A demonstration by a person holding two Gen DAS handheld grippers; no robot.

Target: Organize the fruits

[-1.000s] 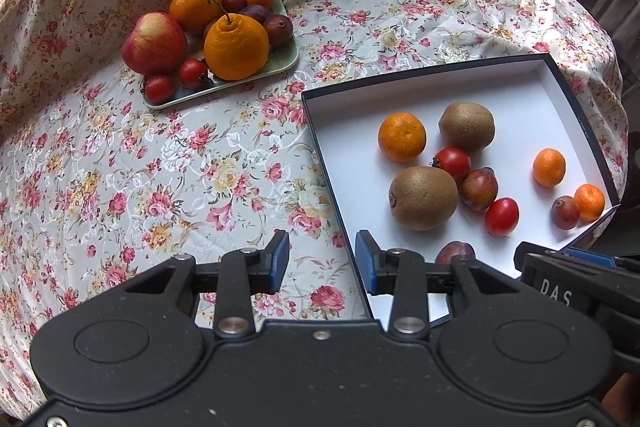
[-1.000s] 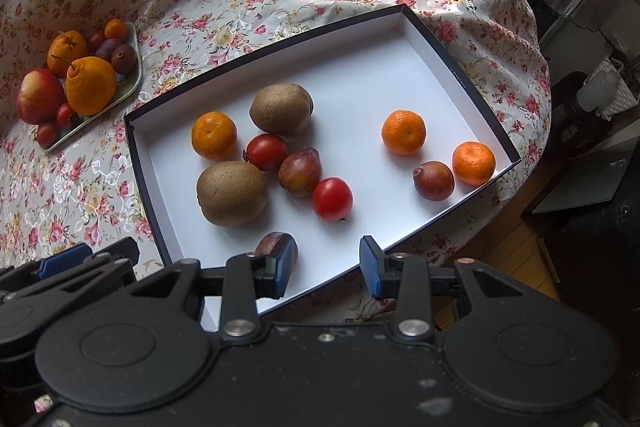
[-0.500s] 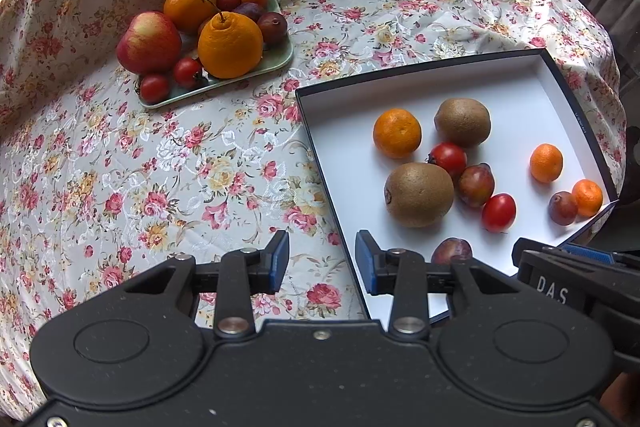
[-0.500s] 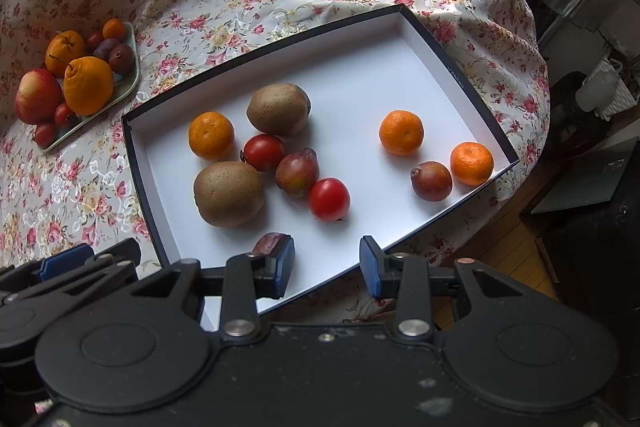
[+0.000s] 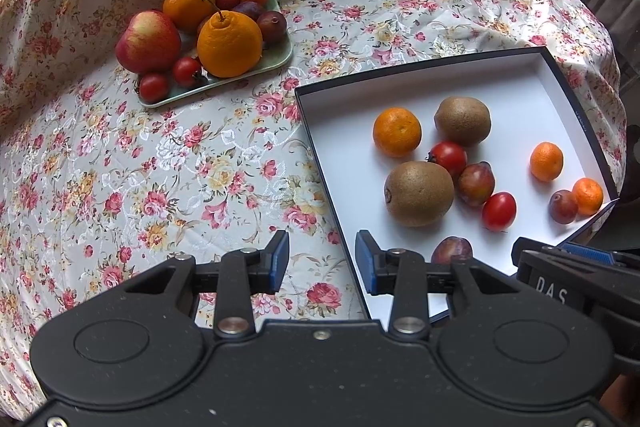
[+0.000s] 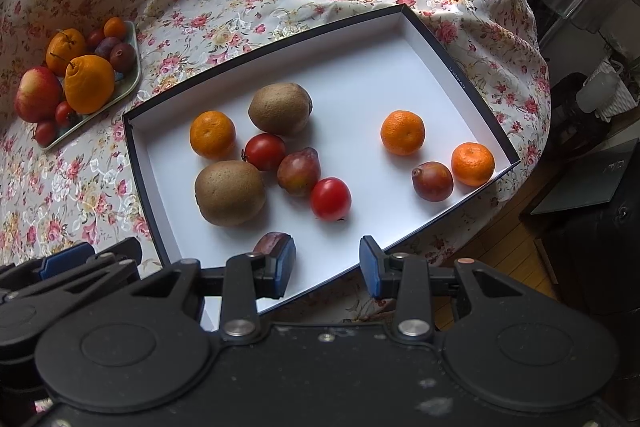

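Observation:
A shallow white box (image 5: 520,99) (image 6: 360,75) with a dark rim holds two kiwis (image 5: 419,193) (image 6: 280,109), mandarins (image 5: 397,131) (image 6: 402,132), cherry tomatoes (image 6: 330,198) and plums (image 6: 299,171). One plum (image 5: 452,249) (image 6: 270,242) lies at the box's near edge. A green plate (image 5: 276,61) (image 6: 130,83) at the far left holds an apple (image 5: 148,41), two large oranges (image 5: 229,43), tomatoes and plums. My left gripper (image 5: 322,261) is open and empty above the cloth by the box's left rim. My right gripper (image 6: 328,269) is open and empty over the box's near edge.
A flowered cloth (image 5: 200,167) covers the round table. The table edge drops off to the right, with dark furniture (image 6: 592,187) and wood floor beyond it.
Both grippers have drawn back a little and stay open. The scene has shifted slightly left and up in the left wrist view. No fruit has moved.

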